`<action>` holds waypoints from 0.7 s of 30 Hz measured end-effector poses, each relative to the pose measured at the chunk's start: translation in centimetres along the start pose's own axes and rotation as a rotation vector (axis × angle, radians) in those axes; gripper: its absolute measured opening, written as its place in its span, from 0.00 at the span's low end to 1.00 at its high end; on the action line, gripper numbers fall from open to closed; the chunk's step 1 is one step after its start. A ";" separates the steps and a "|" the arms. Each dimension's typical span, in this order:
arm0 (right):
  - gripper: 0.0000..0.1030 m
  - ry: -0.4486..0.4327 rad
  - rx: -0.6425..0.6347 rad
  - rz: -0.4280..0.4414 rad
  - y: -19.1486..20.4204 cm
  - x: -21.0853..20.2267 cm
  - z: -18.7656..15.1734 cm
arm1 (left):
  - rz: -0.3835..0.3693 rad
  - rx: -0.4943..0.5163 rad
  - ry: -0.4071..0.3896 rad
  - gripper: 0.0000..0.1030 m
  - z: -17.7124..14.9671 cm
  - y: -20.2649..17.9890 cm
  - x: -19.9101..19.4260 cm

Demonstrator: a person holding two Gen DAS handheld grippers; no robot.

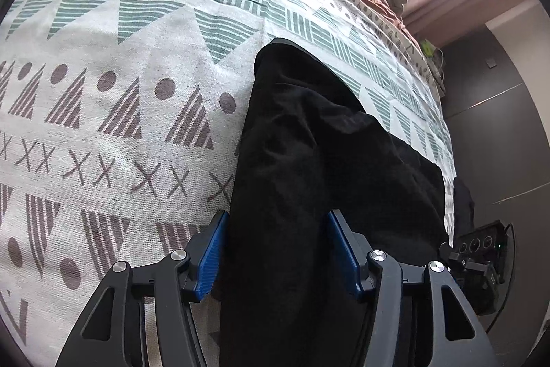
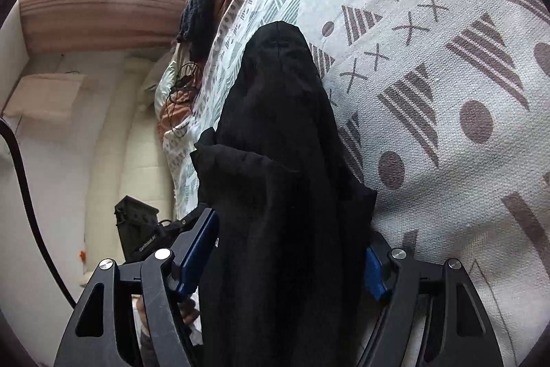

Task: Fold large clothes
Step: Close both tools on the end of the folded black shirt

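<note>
Mid-fold, with the long black soft-fabric garment stretched up the centre of both frames over the white woven bedspread with grey and green geometric print, left gripper and right gripper spread, cloth between unpinched pads; next, probably closing, then lifting.

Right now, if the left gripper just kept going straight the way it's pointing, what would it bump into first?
Probably the black garment: it already lies between the left gripper's open blue pads and stretches ahead over the patterned bedspread.
</note>
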State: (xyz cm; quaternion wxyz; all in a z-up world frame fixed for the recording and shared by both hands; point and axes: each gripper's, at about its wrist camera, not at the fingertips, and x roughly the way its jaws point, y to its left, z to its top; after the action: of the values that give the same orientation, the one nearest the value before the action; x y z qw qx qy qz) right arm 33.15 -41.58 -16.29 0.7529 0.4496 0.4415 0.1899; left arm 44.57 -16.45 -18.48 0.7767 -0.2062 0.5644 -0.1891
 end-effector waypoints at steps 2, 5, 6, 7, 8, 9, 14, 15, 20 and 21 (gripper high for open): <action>0.68 0.003 -0.011 -0.003 0.1 0.4 0.1 | -0.008 -0.010 -0.003 0.58 0.0 0.2 0.2; 0.43 0.007 -0.026 -0.025 0.2 0.9 0.1 | 0.002 -0.019 -0.018 0.53 0.0 0.1 -0.1; 0.35 0.008 -0.010 -0.022 -0.1 1.1 0.1 | 0.013 -0.009 -0.027 0.50 -0.2 -0.2 -0.2; 0.33 0.007 0.000 -0.017 -0.1 1.1 0.1 | 0.025 0.004 -0.036 0.49 -0.3 -0.6 -0.4; 0.28 0.003 -0.006 -0.019 0.1 1.0 0.0 | 0.034 0.017 -0.045 0.45 -0.4 -0.9 -0.7; 0.24 -0.005 -0.029 -0.027 0.7 0.9 -0.2 | 0.033 0.021 -0.050 0.42 -0.5 -1.0 -0.9; 0.19 -0.049 -0.133 -0.042 3.9 -0.1 -1.2 | -0.029 0.007 -0.069 0.32 -0.5 -1.1 -3.4; 0.19 -0.059 -0.153 -0.046 4.5 -0.3 -1.4 | -0.039 0.015 -0.078 0.31 -0.5 -1.3 -4.2; 0.18 -0.120 -0.273 -0.029 8.6 -1.9 -3.3 | -0.085 0.059 -0.133 0.29 -1.2 -1.9 -9.0; 0.18 -0.132 -0.292 -0.021 9.3 -2.2 -3.7 | -0.093 0.063 -0.146 0.29 -1.3 -2.1 -10.0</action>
State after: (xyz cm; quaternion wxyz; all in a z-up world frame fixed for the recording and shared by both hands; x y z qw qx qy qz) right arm 29.90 -36.31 -8.12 0.8396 0.3423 0.3635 0.2141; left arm 40.29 -13.04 -9.73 0.8122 -0.2208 0.4899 -0.2271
